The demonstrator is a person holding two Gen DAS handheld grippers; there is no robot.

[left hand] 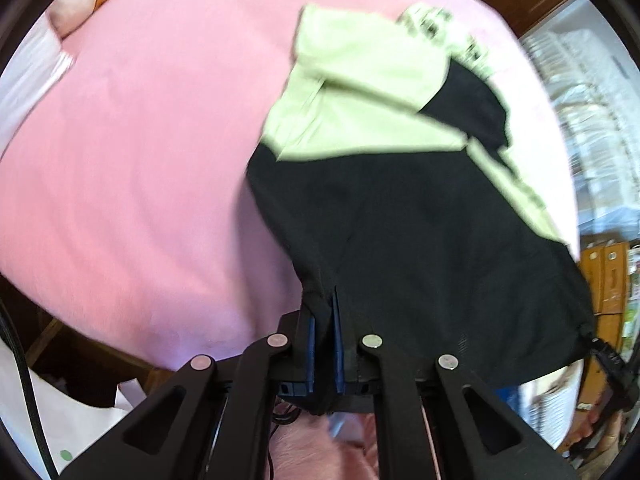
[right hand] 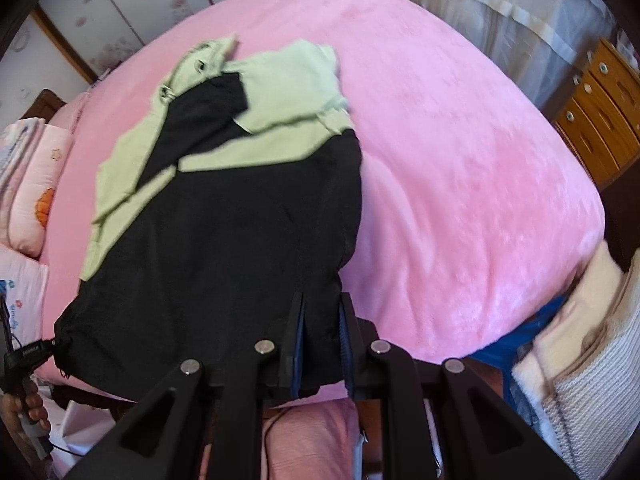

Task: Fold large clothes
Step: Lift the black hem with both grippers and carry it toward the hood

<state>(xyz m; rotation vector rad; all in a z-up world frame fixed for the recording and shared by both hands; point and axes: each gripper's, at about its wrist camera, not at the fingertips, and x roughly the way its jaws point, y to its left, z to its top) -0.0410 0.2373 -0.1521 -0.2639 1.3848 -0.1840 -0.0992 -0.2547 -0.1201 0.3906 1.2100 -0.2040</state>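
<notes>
A black and pale green jacket (left hand: 420, 208) lies on the pink bed, sleeves folded in across the green top, hem toward me. It also shows in the right wrist view (right hand: 224, 220). My left gripper (left hand: 323, 312) is shut on the hem's left corner. My right gripper (right hand: 322, 320) is shut on the hem's right corner. Each gripper shows at the far hem corner in the other's view: the right gripper (left hand: 604, 354) and the left gripper (right hand: 34, 352). The hem is lifted and stretched between them at the bed's near edge.
The pink bedspread (right hand: 460, 160) covers the bed. Pink pillows (right hand: 32, 184) lie at the left. A wooden drawer chest (right hand: 600, 112) stands at the right. Folded cream and white blankets (right hand: 580, 380) sit by the bed's near right corner.
</notes>
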